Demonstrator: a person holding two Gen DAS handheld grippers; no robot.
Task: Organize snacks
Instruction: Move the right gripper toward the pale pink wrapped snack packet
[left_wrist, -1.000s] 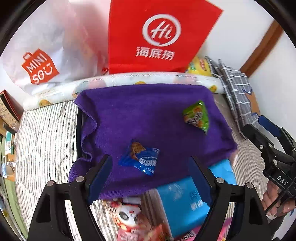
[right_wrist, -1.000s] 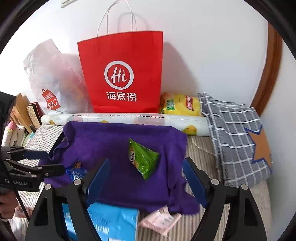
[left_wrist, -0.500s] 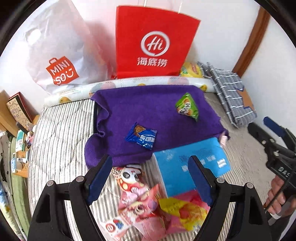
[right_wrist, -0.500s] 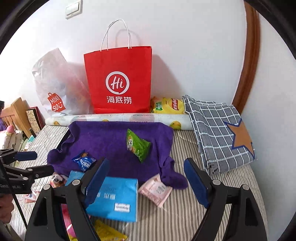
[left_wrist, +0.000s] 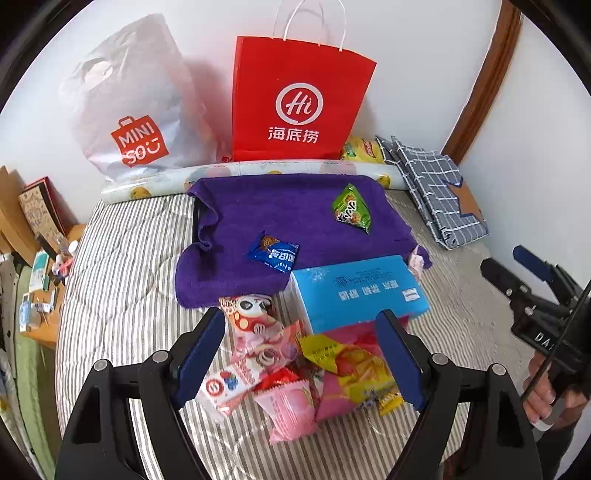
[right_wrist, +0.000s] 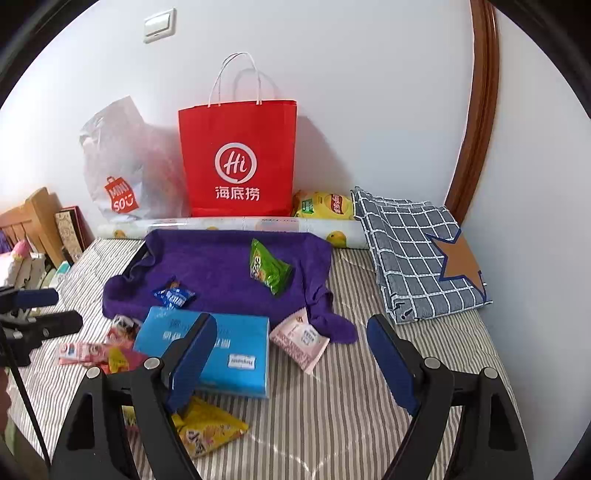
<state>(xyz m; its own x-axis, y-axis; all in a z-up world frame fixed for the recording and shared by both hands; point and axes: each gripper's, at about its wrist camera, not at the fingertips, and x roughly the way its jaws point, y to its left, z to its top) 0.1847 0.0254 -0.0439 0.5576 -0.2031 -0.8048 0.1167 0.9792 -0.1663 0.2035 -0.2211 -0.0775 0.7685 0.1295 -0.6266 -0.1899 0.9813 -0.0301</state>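
A purple towel (left_wrist: 288, 218) lies on the striped bed, and on it rest a green snack packet (left_wrist: 351, 208) and a blue snack packet (left_wrist: 275, 254). In front of the towel sits a blue box (left_wrist: 354, 291), with a heap of pink, red and yellow snack packets (left_wrist: 295, 369) at its near side. My left gripper (left_wrist: 303, 354) hovers open above that heap, holding nothing. My right gripper (right_wrist: 291, 362) is open and empty over the bed, near the blue box (right_wrist: 221, 343) and a pink packet (right_wrist: 299, 338). The green packet (right_wrist: 267, 269) shows there too.
A red paper bag (left_wrist: 295, 99) and a white plastic bag (left_wrist: 136, 107) stand against the wall behind a patterned roll (left_wrist: 243, 173). A yellow chip bag (right_wrist: 325, 205) and a folded checked cloth (right_wrist: 417, 254) lie at the right. A cluttered bedside shelf (left_wrist: 37, 280) is at the left.
Both grippers have drawn back from the towel and risen a little. The blue box and the heap of packets have come fully into view. Both stay open and empty.
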